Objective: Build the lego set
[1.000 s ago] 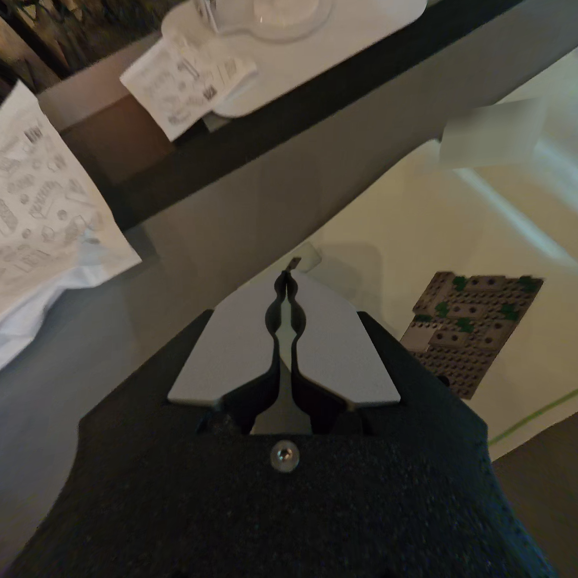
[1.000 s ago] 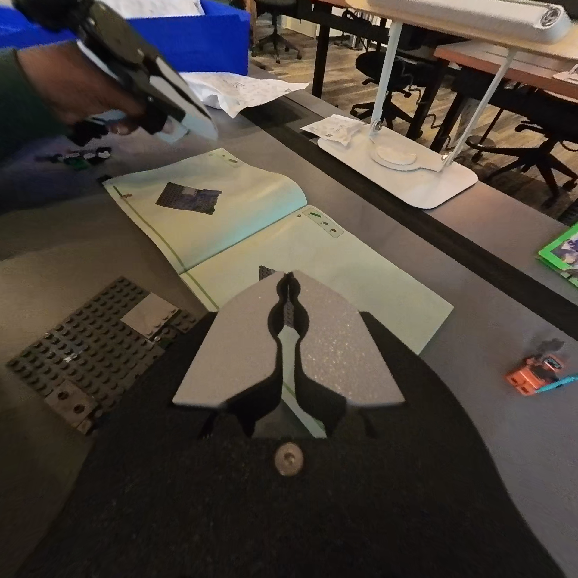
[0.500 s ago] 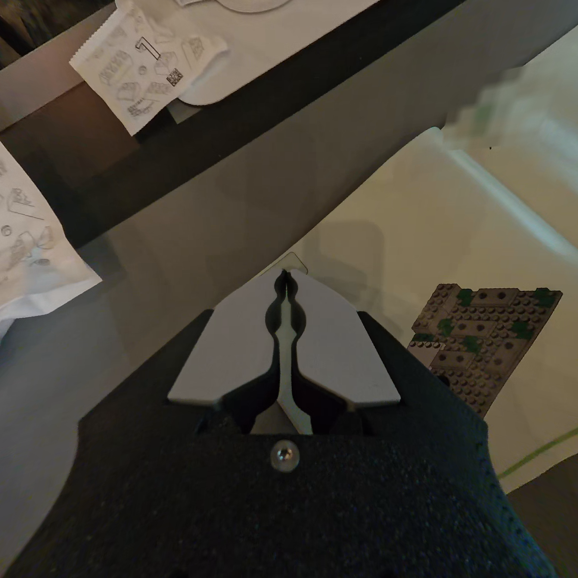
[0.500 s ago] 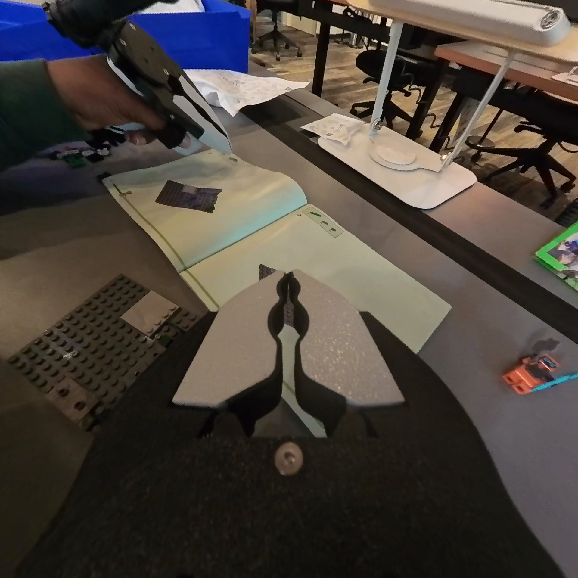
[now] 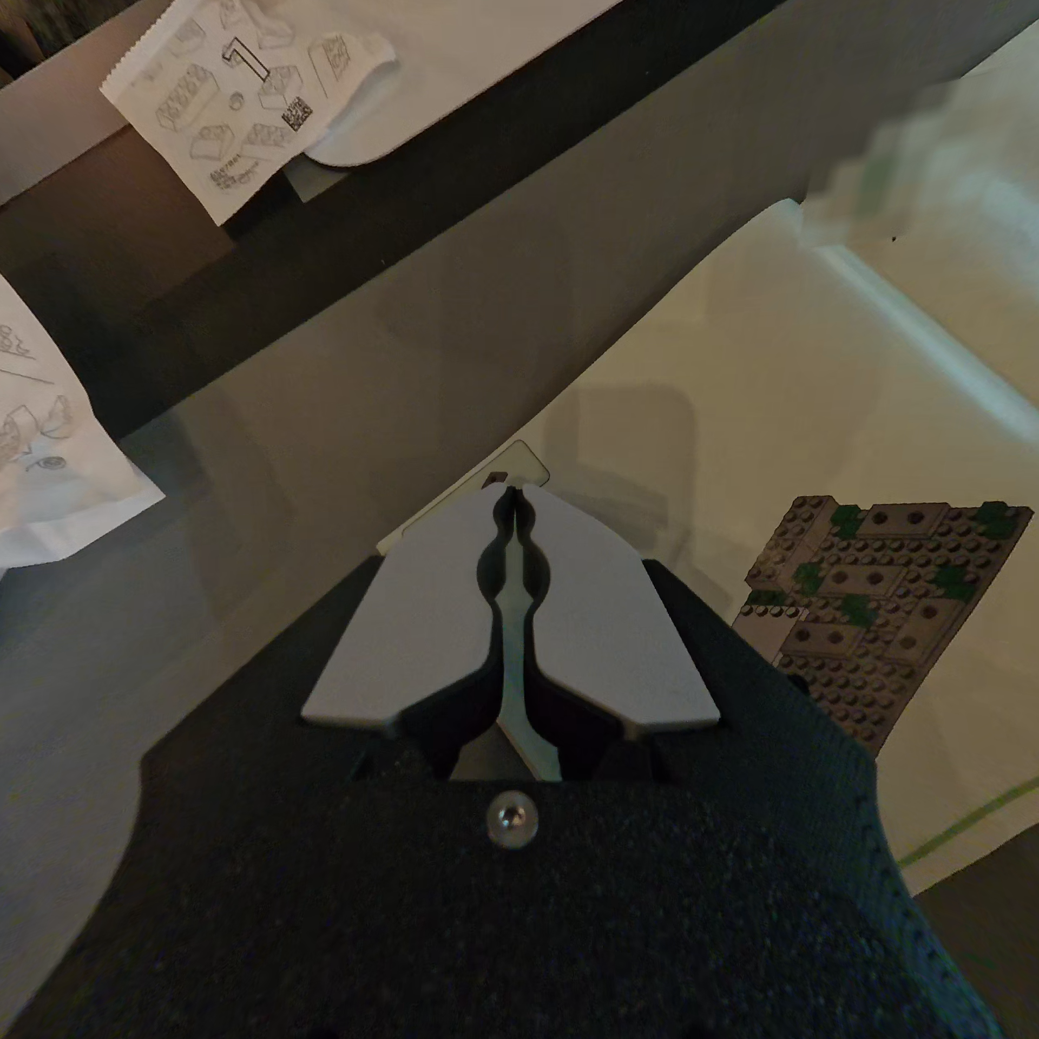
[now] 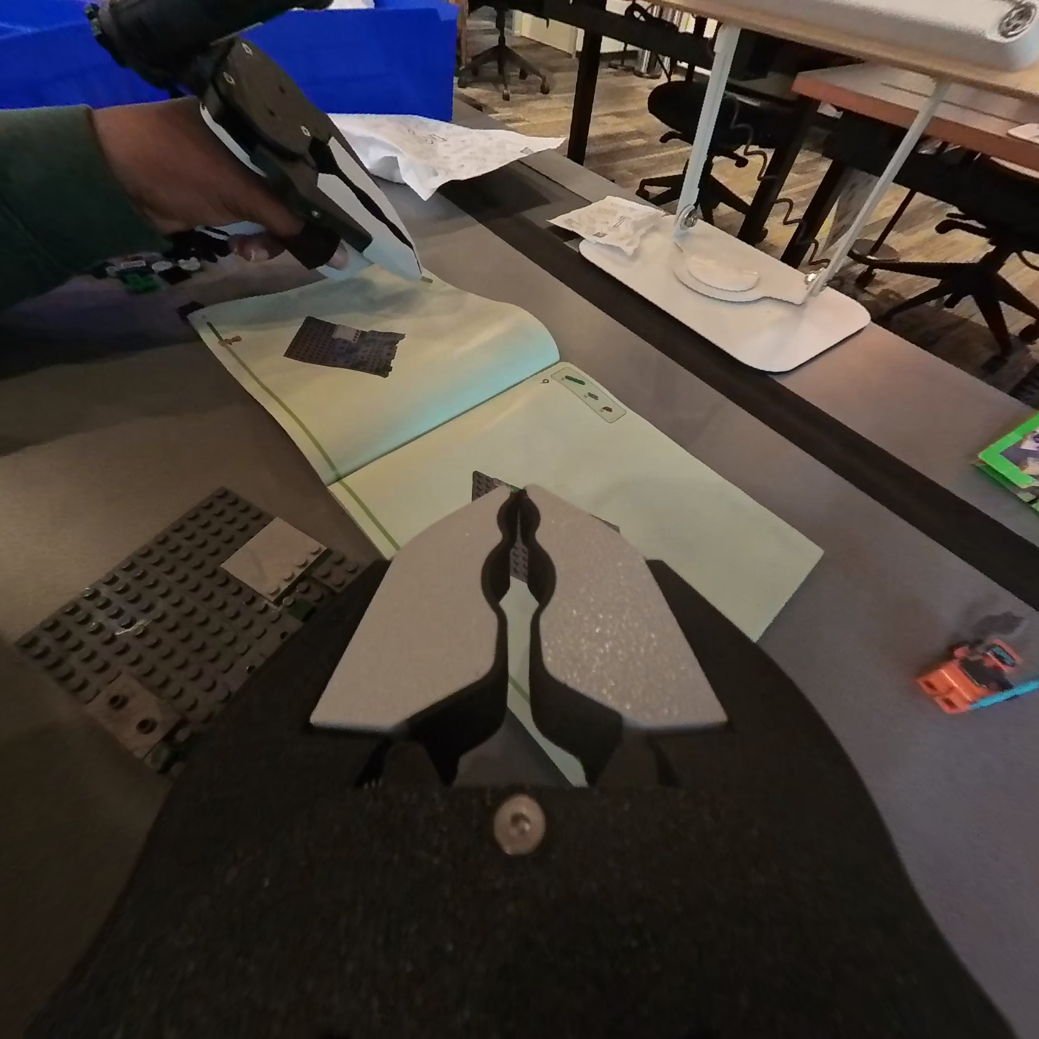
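Grippers both pinched together over an open pale-green instruction booklet [image 6: 450, 393] on the grey table [image 6: 899, 759].

The left gripper [image 5: 510, 490] has its grey fingers closed tip to tip, holding nothing visible, its tips at the booklet's far corner; the printed picture of the build lies at its 3 o'clock. The right gripper [image 6: 520, 493] is likewise closed and empty above the near page. At its 9 o'clock the dark grey studded Lego baseplate [image 6: 163, 613] lies flat on the table just beside the booklet, a smooth light grey tile [image 6: 272, 556] on it. A small orange Lego piece [image 6: 967, 669] sits at 3 o'clock, a white lamp base [image 6: 787, 315] at 1 o'clock.
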The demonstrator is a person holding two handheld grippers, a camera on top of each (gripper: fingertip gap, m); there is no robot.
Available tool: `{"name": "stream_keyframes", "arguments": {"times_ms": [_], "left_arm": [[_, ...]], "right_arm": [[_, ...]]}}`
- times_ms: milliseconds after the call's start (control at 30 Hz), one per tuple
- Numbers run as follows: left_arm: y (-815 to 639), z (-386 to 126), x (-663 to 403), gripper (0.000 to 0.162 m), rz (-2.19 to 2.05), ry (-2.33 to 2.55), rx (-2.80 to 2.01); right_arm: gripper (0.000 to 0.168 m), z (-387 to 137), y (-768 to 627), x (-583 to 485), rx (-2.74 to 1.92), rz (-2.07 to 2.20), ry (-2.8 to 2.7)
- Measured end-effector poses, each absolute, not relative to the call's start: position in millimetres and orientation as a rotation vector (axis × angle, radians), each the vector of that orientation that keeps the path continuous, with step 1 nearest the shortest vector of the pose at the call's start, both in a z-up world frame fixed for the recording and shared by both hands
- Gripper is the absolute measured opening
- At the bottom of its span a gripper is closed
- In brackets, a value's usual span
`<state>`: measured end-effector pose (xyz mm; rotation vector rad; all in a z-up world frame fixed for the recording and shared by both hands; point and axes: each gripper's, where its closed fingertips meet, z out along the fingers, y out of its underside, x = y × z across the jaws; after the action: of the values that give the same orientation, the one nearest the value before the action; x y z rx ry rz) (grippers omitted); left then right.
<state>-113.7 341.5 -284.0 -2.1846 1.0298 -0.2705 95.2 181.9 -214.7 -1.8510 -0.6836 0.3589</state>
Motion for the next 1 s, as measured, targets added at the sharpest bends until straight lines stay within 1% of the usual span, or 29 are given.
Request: {"name": "stream_keyframes", "arguments": {"times_ms": [267, 367, 467, 633, 1000], "left_arm": [[340.9, -281.3, -119.6, 0.000, -0.270, 1.018, -2.181], [337.4, -272.1, -120.2, 0.000, -0.299, 1.008, -2.164], [325.4, -256.5, -116.5, 0.000, -0.416, 0.973, -2.143], [307.8, -242.6, -127.8, 0.000, -0.396, 0.975, -2.106], [241.9, -240.5, -131.7, 0.000, -0.418, 1.012, -2.071]], "right_arm": [[0.000, -215.6, 182.0, 95.0, -1.853, 0.361, -0.684], [0.000, -216.1, 182.0, 94.8, -1.855, 0.362, -0.684], [0.000, -216.5, 181.7, 93.9, -1.855, 0.363, -0.687], [0.000, -217.0, 180.7, 90.6, -1.855, 0.362, -0.700], [0.000, -213.4, 180.2, 92.1, -1.846, 0.334, -0.706]]}}
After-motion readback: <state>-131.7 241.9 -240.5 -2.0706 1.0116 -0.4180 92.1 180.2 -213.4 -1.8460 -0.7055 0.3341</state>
